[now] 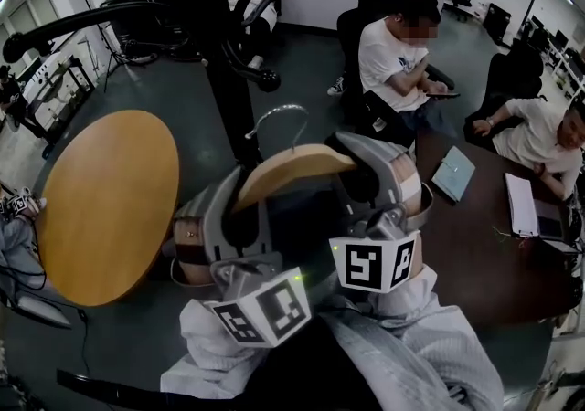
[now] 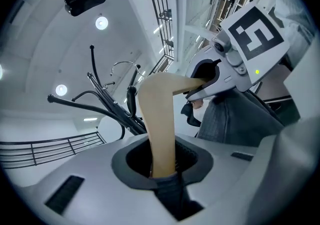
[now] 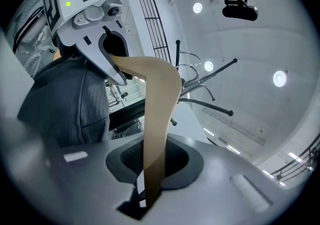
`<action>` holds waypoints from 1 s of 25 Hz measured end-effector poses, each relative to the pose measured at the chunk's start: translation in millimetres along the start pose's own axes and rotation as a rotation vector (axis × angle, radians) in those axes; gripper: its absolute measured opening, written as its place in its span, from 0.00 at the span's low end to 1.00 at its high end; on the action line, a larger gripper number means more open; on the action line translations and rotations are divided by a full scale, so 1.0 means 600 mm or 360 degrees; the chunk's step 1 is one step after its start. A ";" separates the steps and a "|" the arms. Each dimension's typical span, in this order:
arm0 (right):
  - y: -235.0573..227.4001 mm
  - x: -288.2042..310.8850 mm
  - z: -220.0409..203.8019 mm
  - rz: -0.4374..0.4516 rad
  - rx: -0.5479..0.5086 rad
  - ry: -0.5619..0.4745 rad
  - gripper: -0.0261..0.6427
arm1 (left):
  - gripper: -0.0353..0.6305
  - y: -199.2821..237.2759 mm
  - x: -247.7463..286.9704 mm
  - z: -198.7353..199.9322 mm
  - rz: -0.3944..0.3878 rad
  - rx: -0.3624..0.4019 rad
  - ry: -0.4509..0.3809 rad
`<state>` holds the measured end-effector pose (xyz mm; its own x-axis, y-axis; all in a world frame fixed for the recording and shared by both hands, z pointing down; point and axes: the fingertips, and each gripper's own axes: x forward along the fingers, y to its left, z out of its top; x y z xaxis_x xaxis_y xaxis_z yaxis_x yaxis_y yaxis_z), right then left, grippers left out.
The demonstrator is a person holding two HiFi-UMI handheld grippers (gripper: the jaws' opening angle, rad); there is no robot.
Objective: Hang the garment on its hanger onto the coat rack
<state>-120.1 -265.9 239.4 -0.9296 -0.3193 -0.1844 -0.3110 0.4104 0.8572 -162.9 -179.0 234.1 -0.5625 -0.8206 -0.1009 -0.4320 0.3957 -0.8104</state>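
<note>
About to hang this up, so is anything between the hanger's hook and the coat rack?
Nothing visible. The metal hook of the hanger sits in open air beside the coat rack pole, near a knobbed arm.

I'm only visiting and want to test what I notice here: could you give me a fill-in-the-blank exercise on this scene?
1. The left gripper and the right gripper each clamp one end of the wooden ____.
2. Its metal hook is near the black coat ____ but not on it.
3. The garment between the grippers is ____ in colour.
4. At the head view's left stands a ____ wooden table.
Missing words: hanger; rack; grey; round.
</note>
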 end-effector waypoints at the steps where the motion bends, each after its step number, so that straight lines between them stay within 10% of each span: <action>1: 0.000 0.010 0.001 -0.0002 -0.0002 -0.0009 0.11 | 0.16 0.005 0.008 -0.004 0.0006 0.0000 0.0000; 25: 0.086 0.206 -0.051 0.0357 0.0083 -0.0220 0.11 | 0.16 -0.001 0.145 -0.132 0.0063 -0.0085 0.0379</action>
<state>-245.1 -310.6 275.7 -0.9935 -0.0969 -0.0594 -0.1004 0.5025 0.8587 -267.4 -218.2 271.2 -0.7272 -0.6863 0.0120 -0.4395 0.4521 -0.7762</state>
